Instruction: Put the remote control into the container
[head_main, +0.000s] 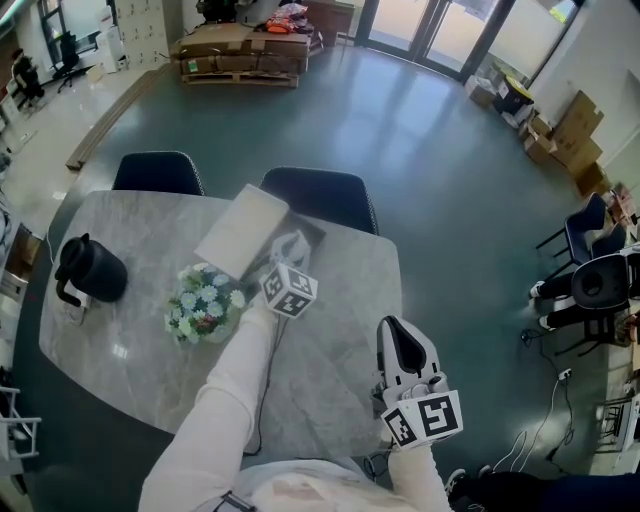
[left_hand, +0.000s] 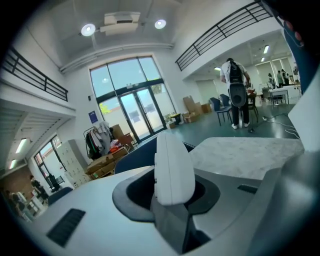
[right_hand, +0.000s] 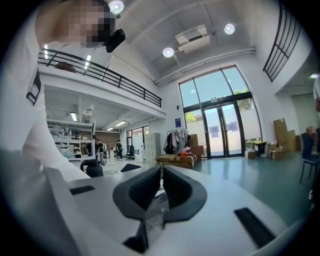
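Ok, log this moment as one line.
left gripper: shut on remote control | right gripper: shut, empty | container: open, on table

Daylit hall, bright and even. Light enters through the tall glass doors (right_hand: 220, 127) and from round ceiling lamps (left_hand: 88, 29) — both burn out to white. The glossy floor (head_main: 400, 120) carries a pale sheen in the head view. Both gripper views show strong fisheye bending and black corners; the remote control (left_hand: 172, 170), close to the lens, is soft. Shadows are faint.
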